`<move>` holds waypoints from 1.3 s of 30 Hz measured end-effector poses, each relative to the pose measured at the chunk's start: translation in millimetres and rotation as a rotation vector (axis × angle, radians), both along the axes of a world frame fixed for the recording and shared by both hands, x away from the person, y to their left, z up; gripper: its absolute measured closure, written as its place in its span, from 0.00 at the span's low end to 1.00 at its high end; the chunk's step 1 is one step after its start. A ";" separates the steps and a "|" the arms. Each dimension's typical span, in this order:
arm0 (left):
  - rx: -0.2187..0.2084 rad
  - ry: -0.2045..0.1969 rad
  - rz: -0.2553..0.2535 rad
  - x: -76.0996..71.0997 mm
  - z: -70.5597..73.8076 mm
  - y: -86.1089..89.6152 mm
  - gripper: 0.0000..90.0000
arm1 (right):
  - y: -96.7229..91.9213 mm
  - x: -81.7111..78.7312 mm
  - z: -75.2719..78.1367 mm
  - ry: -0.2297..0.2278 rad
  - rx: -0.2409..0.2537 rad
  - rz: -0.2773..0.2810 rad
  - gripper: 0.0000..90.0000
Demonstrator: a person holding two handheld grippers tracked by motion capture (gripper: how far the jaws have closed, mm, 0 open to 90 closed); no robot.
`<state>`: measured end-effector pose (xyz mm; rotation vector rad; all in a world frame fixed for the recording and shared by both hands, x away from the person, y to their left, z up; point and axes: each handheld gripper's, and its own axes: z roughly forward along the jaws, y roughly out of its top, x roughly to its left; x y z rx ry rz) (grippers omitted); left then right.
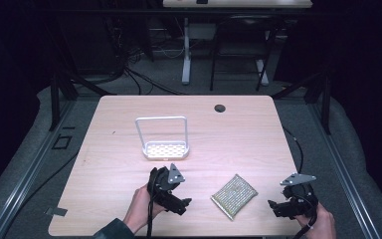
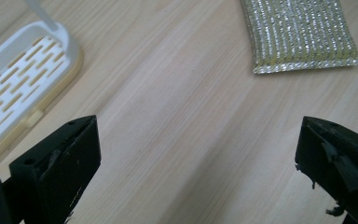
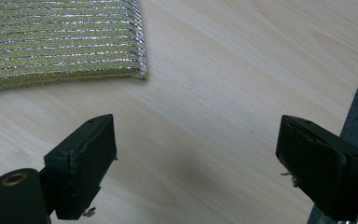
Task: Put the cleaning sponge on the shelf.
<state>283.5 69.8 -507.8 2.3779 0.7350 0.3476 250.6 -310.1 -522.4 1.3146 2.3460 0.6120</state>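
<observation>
A scouring pad (image 1: 234, 195) is seen flat on the worktop (image 1: 229, 134) between the left gripper (image 1: 185, 202) and right gripper (image 1: 271, 204); both fingers are spread, empty.

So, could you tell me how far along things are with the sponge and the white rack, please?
Nothing looks done yet: the sponge lies flat on the table, apart from the white rack, which stands empty. Nothing is in hand either: the left gripper and right gripper both hover open beside the sponge. If the sponge is meant for the rack, grasping, carrying and placing all remain.
</observation>
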 end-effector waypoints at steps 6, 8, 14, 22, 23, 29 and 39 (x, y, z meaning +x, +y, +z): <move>-0.004 0.010 -0.051 1.4 -0.8 -22.8 0.00 | 3.7 1.3 -2.3 0.008 -0.011 0.013 0.13; 0.009 0.012 -0.071 1.9 -2.3 -32.5 0.00 | 2.7 1.5 -2.0 0.011 -0.007 0.009 0.13; 0.028 0.030 -0.121 3.4 -12.1 -66.5 0.00 | 1.2 0.9 -2.4 0.005 -0.007 0.009 0.13; 0.042 0.078 -0.191 3.5 -28.5 -103.7 0.00 | 0.7 -0.4 -2.4 0.007 -0.005 0.009 0.13; 0.046 0.081 -0.196 3.4 -30.6 -107.7 0.00 | 0.4 -0.9 -2.6 0.007 -0.003 0.007 0.13; 0.053 0.081 -0.192 4.0 -35.9 -120.7 0.00 | -3.0 -3.0 -3.7 0.012 -0.002 0.000 0.13; 0.090 0.111 -0.173 12.5 -43.3 -144.8 0.00 | 0.0 -4.3 -2.3 0.007 -0.010 0.006 0.13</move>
